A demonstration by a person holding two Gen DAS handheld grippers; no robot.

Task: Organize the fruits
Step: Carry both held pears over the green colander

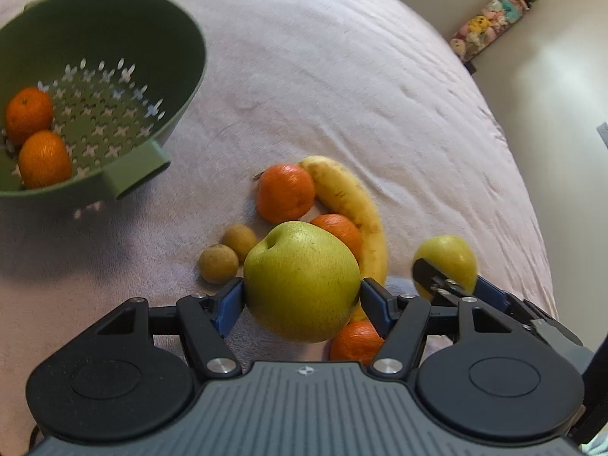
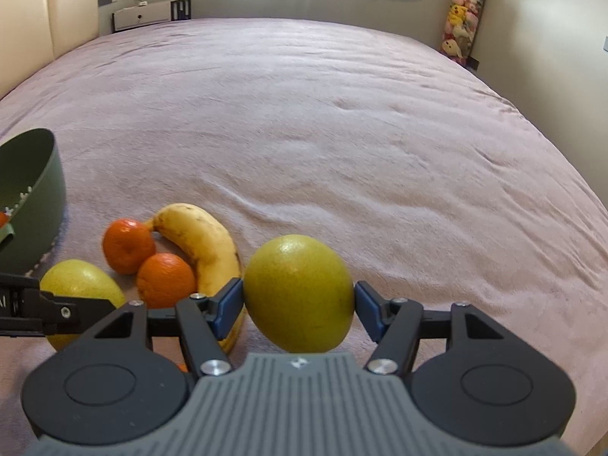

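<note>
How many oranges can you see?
5: two round oranges inside the green plastic colander, three beside the yellow banana. More may be hidden.

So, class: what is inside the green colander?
Two oranges lie against the left side of the colander, on its perforated floor. The rest of the visible floor is bare. The picture's left edge cuts off the colander's left part, so more could sit there.

Pinkish bed cover (image 2: pixel 342 114); at lower left a banana (image 2: pixel 201 243), oranges (image 2: pixel 128 245), green colander (image 2: pixel 38 197).
</note>
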